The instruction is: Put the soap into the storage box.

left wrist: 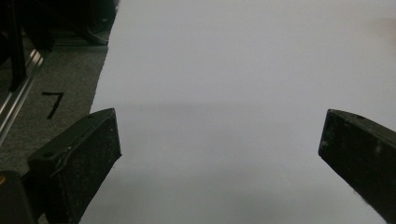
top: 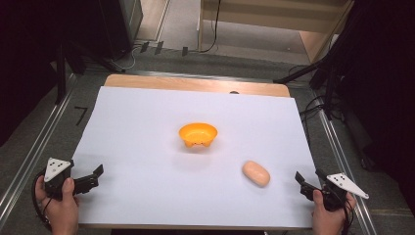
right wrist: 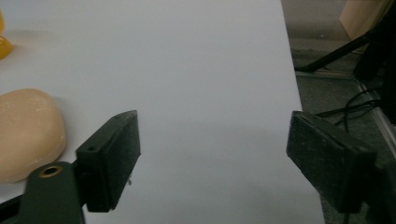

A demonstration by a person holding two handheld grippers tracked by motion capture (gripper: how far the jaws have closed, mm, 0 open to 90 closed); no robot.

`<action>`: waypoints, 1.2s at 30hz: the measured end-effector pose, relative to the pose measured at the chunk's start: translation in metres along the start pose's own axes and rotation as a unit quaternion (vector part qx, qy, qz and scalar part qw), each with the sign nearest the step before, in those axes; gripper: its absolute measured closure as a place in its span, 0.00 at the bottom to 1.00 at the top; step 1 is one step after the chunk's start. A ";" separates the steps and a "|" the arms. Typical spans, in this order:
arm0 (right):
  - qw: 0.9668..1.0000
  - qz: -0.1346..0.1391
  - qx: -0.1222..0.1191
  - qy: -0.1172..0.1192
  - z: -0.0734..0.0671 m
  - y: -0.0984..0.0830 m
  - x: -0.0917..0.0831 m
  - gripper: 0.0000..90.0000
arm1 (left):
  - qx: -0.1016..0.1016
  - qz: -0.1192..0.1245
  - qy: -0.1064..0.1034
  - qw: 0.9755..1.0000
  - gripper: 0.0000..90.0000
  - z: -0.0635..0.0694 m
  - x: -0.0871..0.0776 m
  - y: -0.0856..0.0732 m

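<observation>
A white sheet (top: 147, 147) covers the table (top: 195, 83); an orange bowl (top: 197, 134) stands upright near its middle, and a pale tan bun (top: 256, 173) lies on the sheet to the bowl's right and nearer the person, well apart from the bowl

The right gripper (top: 309, 182) sits at the sheet's near right edge, held in the right hand (top: 329, 215), jaws pointing toward the bun and near it but not touching; in the right gripper view its jaws stand apart with bare sheet between them, holding nothing; the bun (right wrist: 25, 133) lies just beside the left jaw there, outside the gap, and a sliver of the bowl (right wrist: 3, 44) shows at the far left edge

The left gripper (top: 93, 177) rests at the near left edge in the left hand (top: 61, 208), well apart from bun and bowl; in the left gripper view its jaws are spread wide over bare sheet (left wrist: 233, 93), gripping nothing; a black mark (left wrist: 53, 103) sits on the grey floor beside the sheet
</observation>
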State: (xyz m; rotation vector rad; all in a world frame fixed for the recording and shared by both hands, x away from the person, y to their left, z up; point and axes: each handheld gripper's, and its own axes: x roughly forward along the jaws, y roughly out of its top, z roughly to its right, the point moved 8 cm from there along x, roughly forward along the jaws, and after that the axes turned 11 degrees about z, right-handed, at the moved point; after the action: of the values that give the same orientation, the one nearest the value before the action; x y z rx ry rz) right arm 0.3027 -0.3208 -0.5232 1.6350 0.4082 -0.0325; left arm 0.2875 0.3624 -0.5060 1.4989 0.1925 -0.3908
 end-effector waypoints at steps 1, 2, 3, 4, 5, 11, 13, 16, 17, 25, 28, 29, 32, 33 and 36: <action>1.000 0.000 0.000 0.000 0.000 0.000 0.000 0.25 | 0.000 0.000 0.000 1.000 0.00 0.000 0.000 0.000; 1.000 0.002 -0.007 0.001 -0.001 0.001 0.000 0.25 | 0.000 0.000 0.000 1.000 0.00 0.000 0.000 0.000; 1.000 -0.002 -0.013 0.002 -0.002 0.000 0.000 0.25 | -0.001 0.001 -0.001 1.000 0.00 0.000 0.000 0.000; 1.000 -0.003 -0.019 -0.001 -0.003 0.001 0.001 0.25 | -0.002 0.001 -0.001 1.000 0.00 0.000 0.000 0.000; 1.000 0.004 -0.028 -0.001 -0.004 0.003 0.001 0.30 | -0.002 0.001 -0.001 1.000 0.00 0.000 0.000 0.000; 0.998 0.006 -0.056 0.000 -0.001 0.012 0.002 0.33 | -0.003 0.001 -0.001 1.000 0.00 0.000 0.000 0.000; 0.998 -0.018 -0.055 0.011 -0.003 0.013 0.000 0.33 | -0.004 0.001 -0.001 1.000 0.00 0.000 0.000 0.000; 0.997 -0.053 -0.055 0.027 -0.007 0.013 -0.001 0.25 | -0.003 0.000 -0.002 1.000 0.00 0.000 0.000 0.000; 0.996 -0.063 -0.059 0.027 -0.009 0.013 -0.001 0.22 | -0.004 0.000 -0.002 1.000 0.00 0.000 0.000 0.000; 0.983 -0.142 -0.081 0.081 -0.019 0.013 0.002 0.13 | -0.003 -0.002 -0.001 1.000 0.00 -0.001 0.000 0.000; 0.973 -0.177 -0.100 0.106 -0.026 0.017 0.003 0.08 | -0.003 -0.002 -0.002 1.000 0.00 0.000 0.000 0.000; 0.970 -0.189 -0.107 0.113 -0.028 0.018 0.004 0.08 | -0.002 -0.004 -0.002 1.000 0.00 0.000 0.000 0.000; 0.959 -0.221 -0.123 0.129 -0.032 0.018 0.007 0.10 | -0.003 -0.003 -0.003 1.000 0.00 0.000 0.000 0.000; 0.955 -0.232 -0.131 0.134 -0.033 0.017 0.008 0.09 | -0.003 -0.003 -0.004 1.000 0.00 -0.001 0.000 0.000; 0.947 -0.248 -0.145 0.147 -0.039 0.018 0.011 0.05 | -0.005 -0.002 -0.004 1.000 0.00 0.000 0.000 0.000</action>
State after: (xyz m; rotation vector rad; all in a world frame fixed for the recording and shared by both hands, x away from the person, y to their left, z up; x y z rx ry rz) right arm 0.3097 -0.2817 -0.5041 1.2146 1.0009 -0.1028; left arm 0.2875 0.3629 -0.5061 1.4878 0.1907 -0.3973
